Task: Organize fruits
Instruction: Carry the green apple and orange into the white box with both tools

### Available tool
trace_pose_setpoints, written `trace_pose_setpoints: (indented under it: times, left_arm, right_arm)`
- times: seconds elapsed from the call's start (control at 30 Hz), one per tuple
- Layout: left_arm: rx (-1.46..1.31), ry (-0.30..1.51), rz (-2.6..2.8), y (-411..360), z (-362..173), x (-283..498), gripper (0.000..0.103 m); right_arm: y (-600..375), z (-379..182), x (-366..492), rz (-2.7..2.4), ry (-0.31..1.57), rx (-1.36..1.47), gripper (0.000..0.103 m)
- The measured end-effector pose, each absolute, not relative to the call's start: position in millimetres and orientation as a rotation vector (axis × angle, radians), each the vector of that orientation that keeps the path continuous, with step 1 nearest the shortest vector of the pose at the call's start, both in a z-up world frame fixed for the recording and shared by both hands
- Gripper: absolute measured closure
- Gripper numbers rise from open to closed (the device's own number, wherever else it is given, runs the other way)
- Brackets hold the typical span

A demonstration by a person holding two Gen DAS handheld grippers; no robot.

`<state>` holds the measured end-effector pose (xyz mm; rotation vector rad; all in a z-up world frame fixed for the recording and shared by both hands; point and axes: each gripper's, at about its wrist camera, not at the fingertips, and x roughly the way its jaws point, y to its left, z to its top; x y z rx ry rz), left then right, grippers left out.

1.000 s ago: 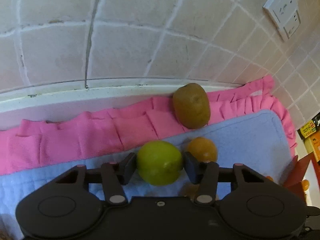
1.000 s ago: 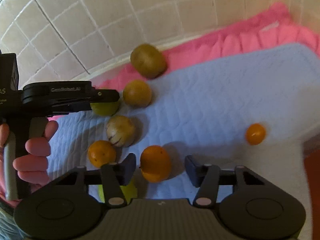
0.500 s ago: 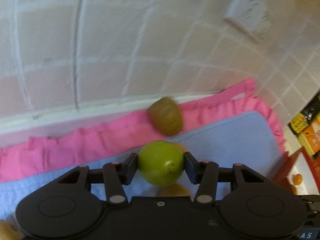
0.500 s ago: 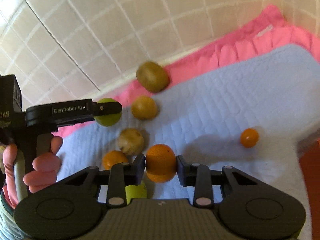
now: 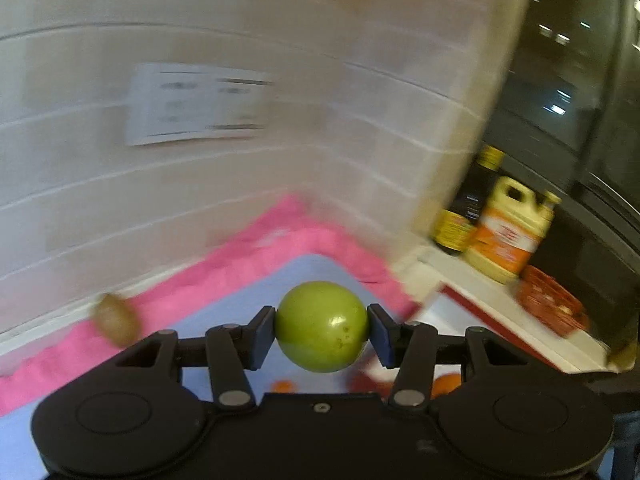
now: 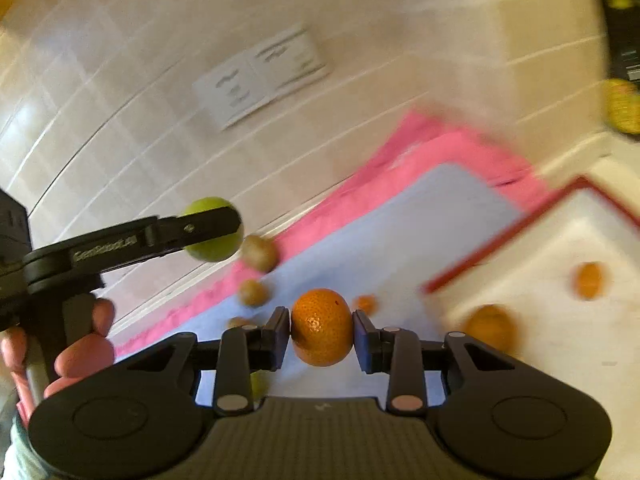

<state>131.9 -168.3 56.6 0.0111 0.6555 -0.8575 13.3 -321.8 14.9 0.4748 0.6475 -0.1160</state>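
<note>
My left gripper (image 5: 322, 330) is shut on a green round fruit (image 5: 322, 326) and holds it in the air above the blue mat (image 5: 288, 280). It also shows in the right wrist view (image 6: 212, 232), at the left. My right gripper (image 6: 322, 334) is shut on an orange (image 6: 322, 332), lifted above the mat (image 6: 400, 232). A brown kiwi (image 6: 260, 252) lies at the mat's far edge, with a second brownish fruit (image 6: 253, 292) and a small orange fruit (image 6: 365, 303) nearby. A white tray with a red rim (image 6: 500, 236) at the right holds two orange fruits (image 6: 490, 326).
A tiled wall (image 5: 200, 200) with a white socket plate (image 5: 192, 104) stands behind the pink cloth (image 5: 256, 264). Bottles (image 5: 508, 236) and a red basket (image 5: 548, 304) stand at the right beyond the tray. Both views are motion-blurred.
Both grippers have lifted and swung right towards the tray, each carrying its fruit. The right gripper closed on the orange about half a second ago.
</note>
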Motion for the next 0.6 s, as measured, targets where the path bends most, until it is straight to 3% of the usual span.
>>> trace_pose_setpoints:
  times: [0.3,0.6]
  left_arm:
    - [0.052,0.785,-1.07,-281,28,100,0.043]
    - [0.171,0.939,-1.099,-367,-18,91,0.043]
  right_arm:
    - [-414,1,-71,-0.435,0.694,0.54,0.067]
    - [-449,-24,-90,-0.475,0.751,0.581,0.067]
